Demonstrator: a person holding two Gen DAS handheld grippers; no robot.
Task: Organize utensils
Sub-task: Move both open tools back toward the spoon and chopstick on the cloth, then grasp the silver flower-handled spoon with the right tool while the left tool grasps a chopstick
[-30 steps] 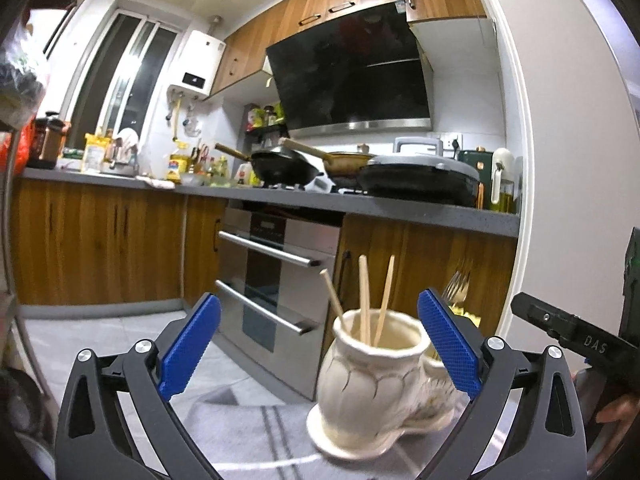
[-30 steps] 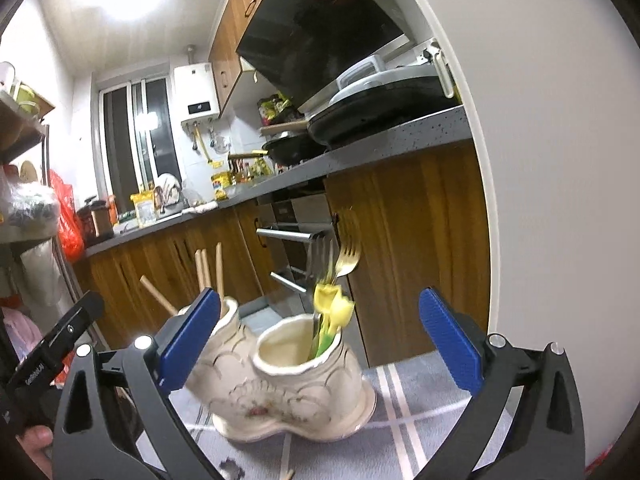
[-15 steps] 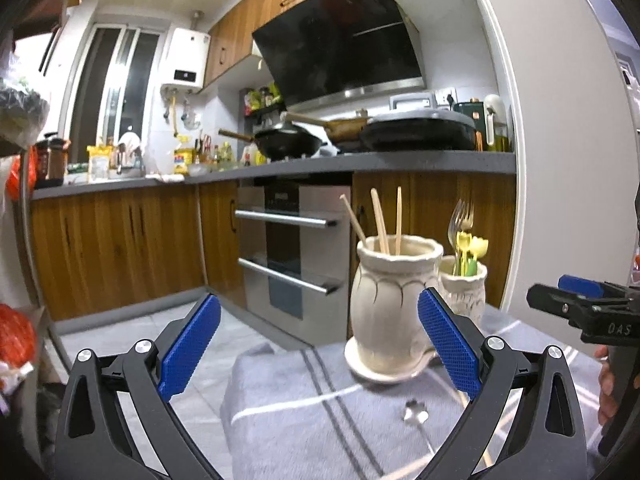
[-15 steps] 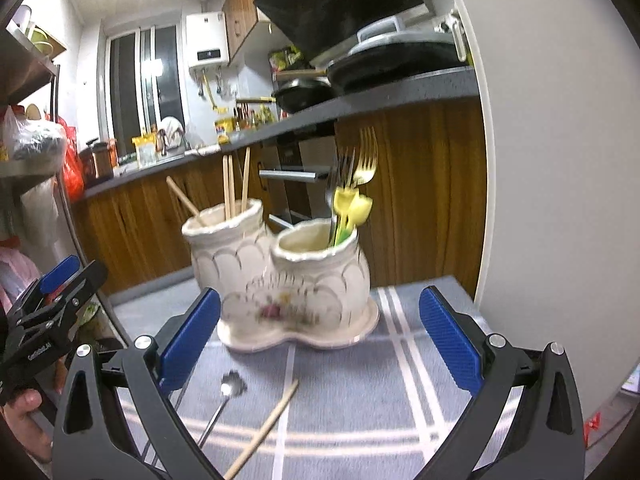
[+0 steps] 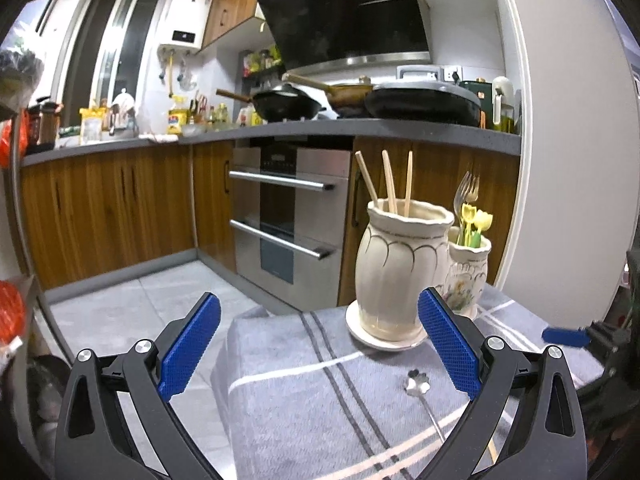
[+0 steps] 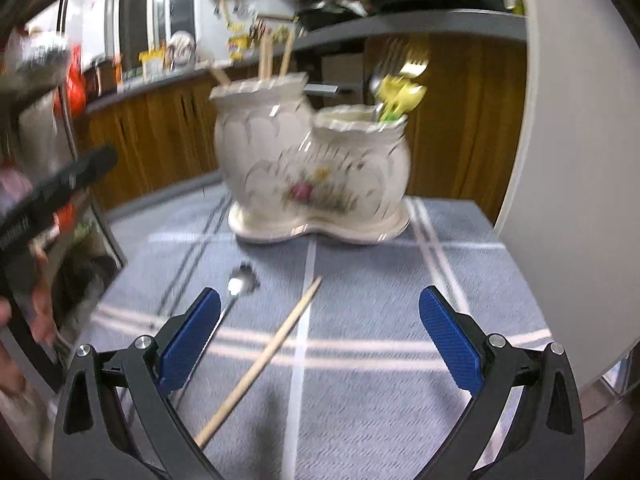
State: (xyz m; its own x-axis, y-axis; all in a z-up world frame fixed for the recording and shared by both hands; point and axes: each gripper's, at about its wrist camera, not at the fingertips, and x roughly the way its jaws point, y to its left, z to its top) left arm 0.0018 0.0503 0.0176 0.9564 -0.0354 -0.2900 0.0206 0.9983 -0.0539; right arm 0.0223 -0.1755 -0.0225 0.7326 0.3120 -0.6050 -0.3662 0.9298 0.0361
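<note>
A cream ceramic utensil holder (image 6: 316, 172) with two joined pots stands on its saucer near the far edge of the table (image 6: 460, 280), which is covered in a grey striped cloth. In the right wrist view it fills the upper middle of the frame, somewhat blurred; its taller pot carries three wooden chopsticks (image 5: 390, 182), and the shorter pot holds forks (image 5: 468, 190) and yellow-handled pieces (image 5: 476, 220). On the cloth in front of the holder, lower centre of that view, a loose chopstick (image 6: 264, 360) lies slantwise, and just to its left rests a metal spoon (image 6: 236, 292) with a flower-shaped bowl, apart from the stick. The right gripper (image 6: 320, 348) hangs above the cloth with its blue fingers (image 6: 448, 344) spread wide and empty, the chopstick running between them. The left gripper (image 5: 318, 350) is likewise released, fingers parted around nothing, with the holder at centre right of its frame and the spoon low right beside its finger. Behind stand kitchen cabinets and an oven (image 5: 288, 216).
</note>
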